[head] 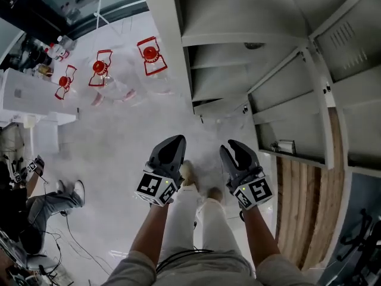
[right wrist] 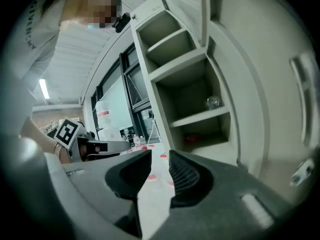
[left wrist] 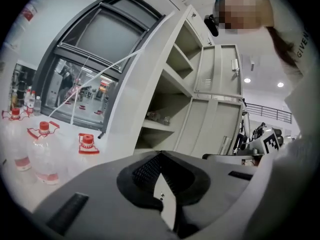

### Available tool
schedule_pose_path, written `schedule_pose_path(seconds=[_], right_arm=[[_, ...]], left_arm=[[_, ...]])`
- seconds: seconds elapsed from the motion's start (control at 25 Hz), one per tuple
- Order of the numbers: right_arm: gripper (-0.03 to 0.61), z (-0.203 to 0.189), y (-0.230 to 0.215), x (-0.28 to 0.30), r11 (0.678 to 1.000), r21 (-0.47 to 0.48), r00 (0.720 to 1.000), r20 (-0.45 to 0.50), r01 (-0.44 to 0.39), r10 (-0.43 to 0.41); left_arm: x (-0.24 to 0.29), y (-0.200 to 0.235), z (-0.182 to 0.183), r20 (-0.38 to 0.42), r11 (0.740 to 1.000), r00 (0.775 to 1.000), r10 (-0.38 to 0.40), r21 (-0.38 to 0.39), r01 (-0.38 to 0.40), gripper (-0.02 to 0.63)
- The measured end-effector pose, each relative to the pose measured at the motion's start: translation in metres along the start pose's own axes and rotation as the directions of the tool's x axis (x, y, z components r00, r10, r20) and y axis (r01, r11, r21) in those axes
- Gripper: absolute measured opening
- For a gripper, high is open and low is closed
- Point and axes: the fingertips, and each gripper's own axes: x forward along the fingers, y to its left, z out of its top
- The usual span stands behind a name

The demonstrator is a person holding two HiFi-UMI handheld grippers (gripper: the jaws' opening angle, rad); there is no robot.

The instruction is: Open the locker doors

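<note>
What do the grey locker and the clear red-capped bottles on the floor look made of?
Locker: likely painted sheet metal, matte light grey, given thin shelves and vent slots pressed in a door. Bottles: probably clear plastic, see-through bodies with glossy red caps and handles.

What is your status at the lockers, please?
Left gripper shut, empty. Right gripper open, empty. Locker doors stand open. Bottles on floor, not blocking.

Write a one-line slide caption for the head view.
Left gripper and right gripper held low before the locker, doors open.
</note>
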Motion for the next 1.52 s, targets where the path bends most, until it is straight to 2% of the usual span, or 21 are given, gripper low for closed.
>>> schedule_pose_path(seconds=[0.24,0.52,0.68,0.84,1.0,1.16,1.36,1.52], right_arm=[[0.121,-0.112,-0.033,0.054,1.000,0.021,0.998,-0.059,0.001,0.000],[0.150,-0.261,-0.074,0.119,1.000,0.024,0.991,-0.132,-0.017,0.020],[0.160,-0.328,-0.097,0.150,1.000,-0.003,0.989,-0.145,-0.023,0.022],[0.165,-0.383,-0.113,0.174,0.996,-0.077,0.991,-0.130,-0.038,0.028],[0.174,-0.411,-0.124,0.199,0.985,-0.173,0.997,-0.077,-0.031,0.017],[0.179,-0.421,-0.123,0.216,0.967,-0.255,0.998,-0.065,-0.027,0.011],[0.184,-0.413,-0.118,0.228,0.969,-0.244,0.998,-0.054,-0.043,0.031],[0.184,-0.407,-0.116,0.230,0.974,-0.219,0.998,-0.038,-0.065,0.058]], left_arm=[[0.035,0.056,-0.082,-0.017,1.000,1.000,0.005,0.009,-0.004,-0.002],[0.081,0.124,-0.166,0.070,0.998,0.996,0.062,0.022,-0.064,-0.002],[0.099,0.157,-0.212,0.134,0.992,0.983,0.122,-0.009,-0.122,-0.002],[0.113,0.184,-0.258,0.162,0.987,0.976,0.146,0.046,-0.156,-0.002],[0.128,0.202,-0.286,0.209,0.987,0.968,0.139,0.056,-0.154,-0.002],[0.125,0.201,-0.288,0.253,0.986,0.958,0.131,0.069,-0.153,-0.002],[0.110,0.201,-0.292,0.247,0.982,0.955,0.164,0.047,-0.181,-0.002],[0.099,0.200,-0.293,0.251,0.978,0.951,0.179,0.059,-0.200,-0.002]])
